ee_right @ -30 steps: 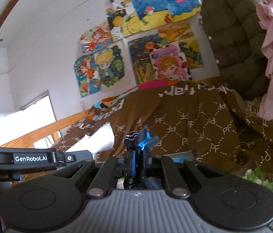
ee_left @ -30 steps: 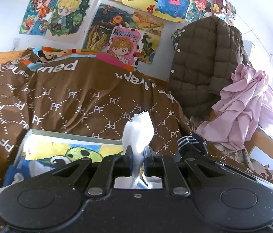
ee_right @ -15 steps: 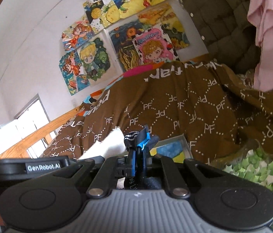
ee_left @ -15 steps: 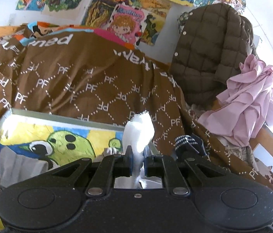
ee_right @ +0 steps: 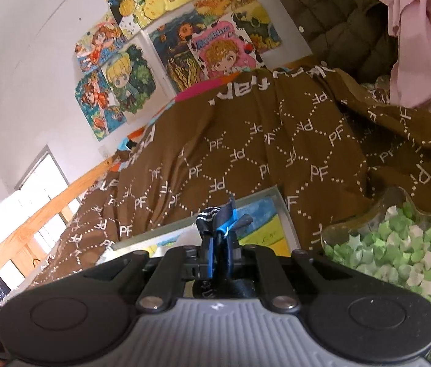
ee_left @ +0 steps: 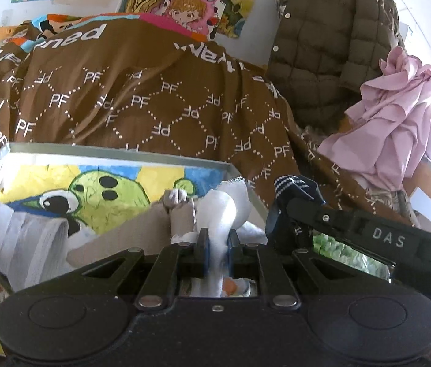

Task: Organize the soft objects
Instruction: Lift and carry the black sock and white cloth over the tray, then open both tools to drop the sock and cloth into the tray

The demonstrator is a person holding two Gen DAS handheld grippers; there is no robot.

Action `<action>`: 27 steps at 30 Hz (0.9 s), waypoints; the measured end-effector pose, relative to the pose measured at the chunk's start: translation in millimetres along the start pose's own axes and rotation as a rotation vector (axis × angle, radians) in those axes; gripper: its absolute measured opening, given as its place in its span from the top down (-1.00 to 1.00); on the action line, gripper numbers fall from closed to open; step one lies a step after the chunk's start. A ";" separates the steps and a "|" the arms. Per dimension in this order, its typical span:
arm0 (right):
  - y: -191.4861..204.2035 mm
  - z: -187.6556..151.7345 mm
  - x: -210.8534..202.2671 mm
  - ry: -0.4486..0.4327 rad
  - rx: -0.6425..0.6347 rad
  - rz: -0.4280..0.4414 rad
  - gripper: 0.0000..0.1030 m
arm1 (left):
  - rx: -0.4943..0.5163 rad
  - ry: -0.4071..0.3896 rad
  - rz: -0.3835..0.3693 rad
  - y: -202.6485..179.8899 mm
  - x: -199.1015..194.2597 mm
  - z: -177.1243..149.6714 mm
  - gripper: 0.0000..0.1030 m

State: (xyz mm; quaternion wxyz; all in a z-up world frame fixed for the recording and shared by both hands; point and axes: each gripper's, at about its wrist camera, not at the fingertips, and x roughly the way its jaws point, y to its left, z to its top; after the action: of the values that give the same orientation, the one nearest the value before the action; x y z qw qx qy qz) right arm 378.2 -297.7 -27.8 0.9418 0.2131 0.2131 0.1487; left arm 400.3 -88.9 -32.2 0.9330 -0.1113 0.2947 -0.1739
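The left gripper (ee_left: pixel 215 241) is clamped on a white sock (ee_left: pixel 224 211) above a shallow cartoon-printed box (ee_left: pixel 117 153) on the bed. At its right, the right gripper (ee_right: pixel 219 252) pinches a navy striped sock (ee_right: pixel 215 218).

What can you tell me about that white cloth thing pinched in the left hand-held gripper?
The white sock looks like soft, slightly fuzzy knit fabric with a frayed top edge. It stands bunched and roughly upright, clamped between the blue pads of the left hand-held gripper, with more of it trailing down behind the jaws. It hangs over the near right corner of a shallow box with a cartoon print inside. A grey sock lies just to its left; whether they touch is unclear.
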 end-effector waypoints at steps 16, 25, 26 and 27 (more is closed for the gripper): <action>2.2 -2.9 4.3 0.061 -0.027 -0.035 0.37 | 0.018 0.032 0.019 -8.4 2.7 -1.6 0.56; 0.0 4.1 -5.3 0.043 -0.022 -0.032 -0.13 | 0.054 0.018 0.024 -16.6 -9.1 -1.4 0.05; -0.1 5.9 -7.7 0.036 -0.019 -0.030 -0.19 | 0.061 0.013 0.028 -17.9 -11.6 -1.2 -0.03; -0.2 7.2 -10.2 0.028 -0.017 -0.029 -0.23 | 0.068 0.008 0.031 -19.1 -14.0 -1.2 -0.07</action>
State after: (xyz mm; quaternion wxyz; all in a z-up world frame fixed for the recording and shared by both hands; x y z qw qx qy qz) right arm 372.7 -304.1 -18.5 0.9427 0.1997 0.2279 0.1396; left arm 384.0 -101.0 -20.0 0.9377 -0.0744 0.2940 -0.1696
